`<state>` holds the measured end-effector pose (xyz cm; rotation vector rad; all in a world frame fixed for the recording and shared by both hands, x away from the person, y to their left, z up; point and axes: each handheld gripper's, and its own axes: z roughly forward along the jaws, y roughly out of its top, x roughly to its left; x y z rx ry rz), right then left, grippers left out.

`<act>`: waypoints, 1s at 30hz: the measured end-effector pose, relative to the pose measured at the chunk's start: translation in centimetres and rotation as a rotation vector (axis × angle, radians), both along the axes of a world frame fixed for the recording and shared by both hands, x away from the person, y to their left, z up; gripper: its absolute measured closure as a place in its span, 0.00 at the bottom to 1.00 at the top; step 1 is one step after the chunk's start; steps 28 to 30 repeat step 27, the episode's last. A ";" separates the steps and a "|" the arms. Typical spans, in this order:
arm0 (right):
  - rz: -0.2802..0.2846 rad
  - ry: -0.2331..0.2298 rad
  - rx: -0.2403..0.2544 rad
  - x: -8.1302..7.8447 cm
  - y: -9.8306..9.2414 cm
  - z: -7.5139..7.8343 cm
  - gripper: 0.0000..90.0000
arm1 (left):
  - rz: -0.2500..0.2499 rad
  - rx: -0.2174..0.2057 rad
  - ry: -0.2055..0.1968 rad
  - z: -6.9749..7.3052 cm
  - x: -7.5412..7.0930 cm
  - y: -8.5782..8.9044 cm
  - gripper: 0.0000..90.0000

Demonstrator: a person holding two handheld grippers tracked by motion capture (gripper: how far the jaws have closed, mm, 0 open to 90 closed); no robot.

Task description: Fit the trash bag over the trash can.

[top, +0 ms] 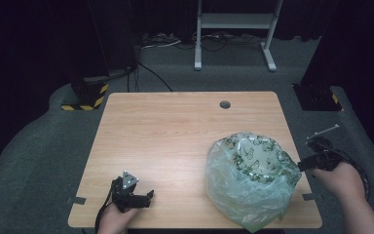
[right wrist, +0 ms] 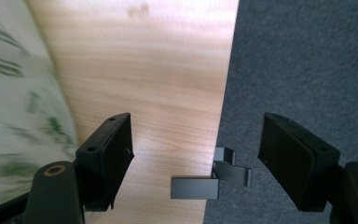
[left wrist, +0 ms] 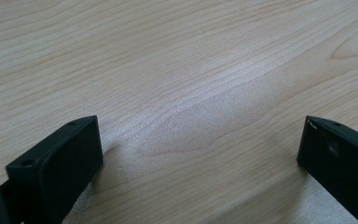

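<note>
The right tongs (top: 306, 164) are spread wide, empty, just beside the translucent green butterfly-print plastic bag (top: 248, 180) at its 3 o'clock. The left tongs (top: 148, 196), also spread and empty, rest on the light wooden counter (top: 175, 131) at the bag's 9 o'clock.

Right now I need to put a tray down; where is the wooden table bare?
The light wooden table is bare left of and behind the green-printed plastic bag. Crowded: front right, and the left gripper at the front edge.
</note>
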<state>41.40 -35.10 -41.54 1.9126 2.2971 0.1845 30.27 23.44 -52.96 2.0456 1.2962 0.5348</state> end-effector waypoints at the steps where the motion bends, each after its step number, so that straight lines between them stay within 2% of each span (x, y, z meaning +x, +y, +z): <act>1: -0.001 0.010 0.003 -0.2 -0.1 -0.7 0.28 | 0.000 0.000 0.000 0.0 0.0 0.0 0.00; 4: -0.011 0.023 0.011 -0.7 0.1 -2.5 0.28 | 0.000 0.000 0.000 0.0 0.0 0.0 0.00; 10: 0.015 0.038 0.001 -1.9 1.1 -5.3 0.26 | 0.000 -0.001 -0.001 0.0 0.0 0.0 0.00; 15: 0.028 0.032 -0.010 -2.5 1.7 -6.8 0.25 | 0.000 -0.001 0.000 0.0 0.0 0.0 0.00; 16: 0.030 0.038 -0.001 -2.5 1.8 -7.1 0.20 | 0.000 0.000 0.000 0.0 0.0 0.0 0.00; 20: 0.014 0.014 0.014 -2.8 1.8 -7.4 0.17 | -0.002 0.002 0.001 0.0 0.0 0.0 0.00; 23: 0.024 0.001 0.016 -2.9 1.7 -7.4 0.17 | -0.001 0.002 0.001 0.0 0.0 0.0 0.00; 30: 0.021 -0.002 0.018 -3.0 1.7 -7.4 0.17 | 0.001 0.002 0.001 0.0 0.0 0.0 0.00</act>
